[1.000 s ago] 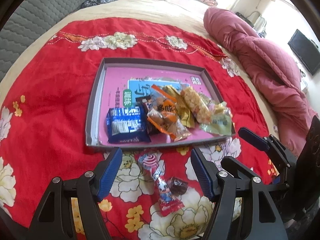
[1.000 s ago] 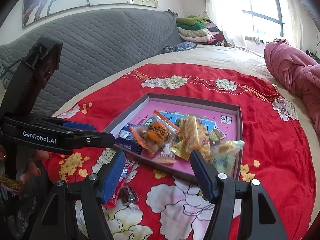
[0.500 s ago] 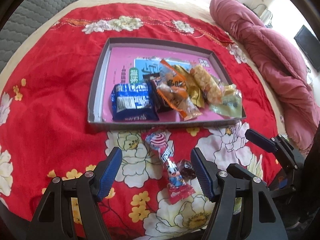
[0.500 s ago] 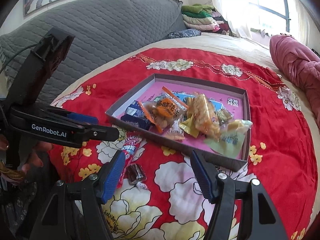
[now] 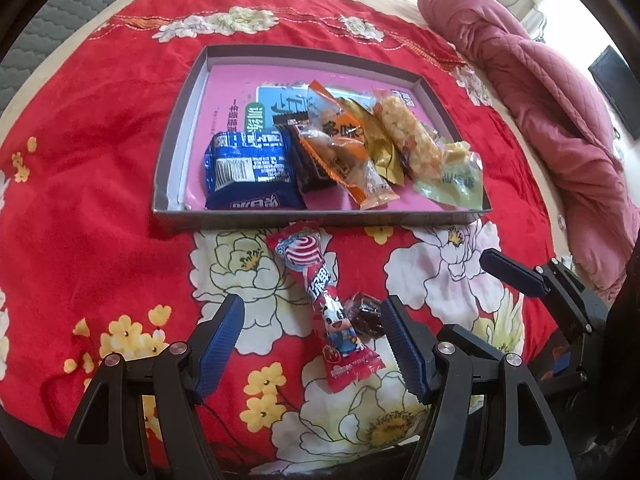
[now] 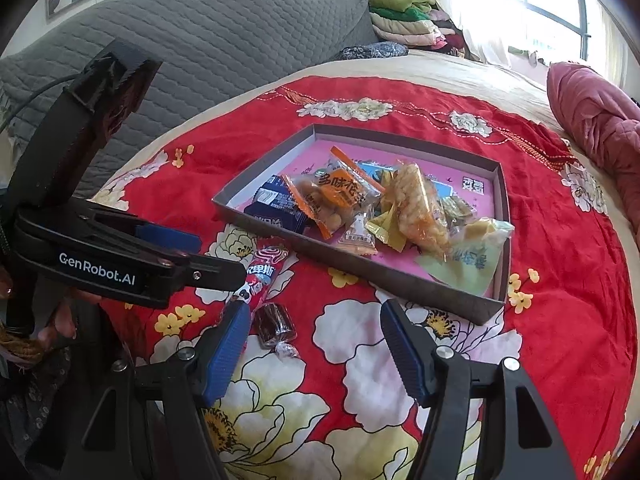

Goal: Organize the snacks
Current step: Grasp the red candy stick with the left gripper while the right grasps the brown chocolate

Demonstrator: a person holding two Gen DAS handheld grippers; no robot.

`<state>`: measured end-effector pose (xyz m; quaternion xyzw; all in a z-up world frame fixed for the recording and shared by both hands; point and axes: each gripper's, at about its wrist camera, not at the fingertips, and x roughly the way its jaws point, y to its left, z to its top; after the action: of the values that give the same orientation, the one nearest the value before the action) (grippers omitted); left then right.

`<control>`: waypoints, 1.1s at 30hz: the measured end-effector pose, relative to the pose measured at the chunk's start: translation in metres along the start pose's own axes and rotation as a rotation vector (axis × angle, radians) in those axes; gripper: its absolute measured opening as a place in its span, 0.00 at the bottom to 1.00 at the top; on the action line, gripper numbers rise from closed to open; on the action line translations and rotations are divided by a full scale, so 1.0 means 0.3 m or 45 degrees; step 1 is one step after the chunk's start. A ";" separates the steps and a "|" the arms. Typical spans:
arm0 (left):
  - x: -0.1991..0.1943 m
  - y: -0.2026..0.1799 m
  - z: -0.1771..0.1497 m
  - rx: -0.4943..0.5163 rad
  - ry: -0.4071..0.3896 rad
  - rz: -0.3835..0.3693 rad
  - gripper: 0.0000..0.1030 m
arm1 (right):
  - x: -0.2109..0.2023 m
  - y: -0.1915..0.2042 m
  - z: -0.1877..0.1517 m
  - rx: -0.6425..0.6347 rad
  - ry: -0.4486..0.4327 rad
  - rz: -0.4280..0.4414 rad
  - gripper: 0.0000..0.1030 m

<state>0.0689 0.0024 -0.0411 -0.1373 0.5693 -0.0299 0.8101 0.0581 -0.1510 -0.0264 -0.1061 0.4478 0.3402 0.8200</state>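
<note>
A grey box lid with a pink floor (image 5: 176, 128) lies on the red flowered cloth and holds several snacks: a blue packet (image 5: 250, 172), an orange packet (image 5: 344, 148), a rice bar (image 5: 408, 136) and a green packet (image 5: 456, 184). In front of it on the cloth lie a long red lollipop packet (image 5: 324, 300) and a dark wrapped candy (image 5: 366, 314). My left gripper (image 5: 312, 340) is open and empty, its fingers on either side of these two. My right gripper (image 6: 312, 344) is open and empty, just right of the dark candy (image 6: 274, 320).
The cloth covers a bed. A pink quilt (image 5: 540, 92) lies at the right. A grey padded headboard (image 6: 200, 40) stands behind, with folded clothes (image 6: 404, 16) by the window. The left gripper's body (image 6: 108, 256) shows at the left in the right wrist view.
Both grippers have come lower and closer to the two loose snacks on the cloth. The left gripper's fingers now straddle them. Both stay open.
</note>
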 end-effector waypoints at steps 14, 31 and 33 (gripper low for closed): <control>0.055 0.044 0.011 -0.096 0.042 -0.039 0.71 | 0.089 0.029 -0.031 -0.069 0.132 0.005 0.65; 0.131 0.071 0.027 -0.159 0.070 -0.064 0.70 | 0.195 0.057 -0.040 -0.151 0.207 0.029 0.57; 0.135 0.074 0.030 -0.160 0.070 -0.065 0.70 | 0.203 0.066 -0.040 -0.170 0.201 0.034 0.55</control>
<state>0.0892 0.0171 -0.0809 -0.2015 0.5884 -0.0186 0.7828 0.0597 -0.1138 -0.0800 -0.1810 0.4886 0.3708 0.7688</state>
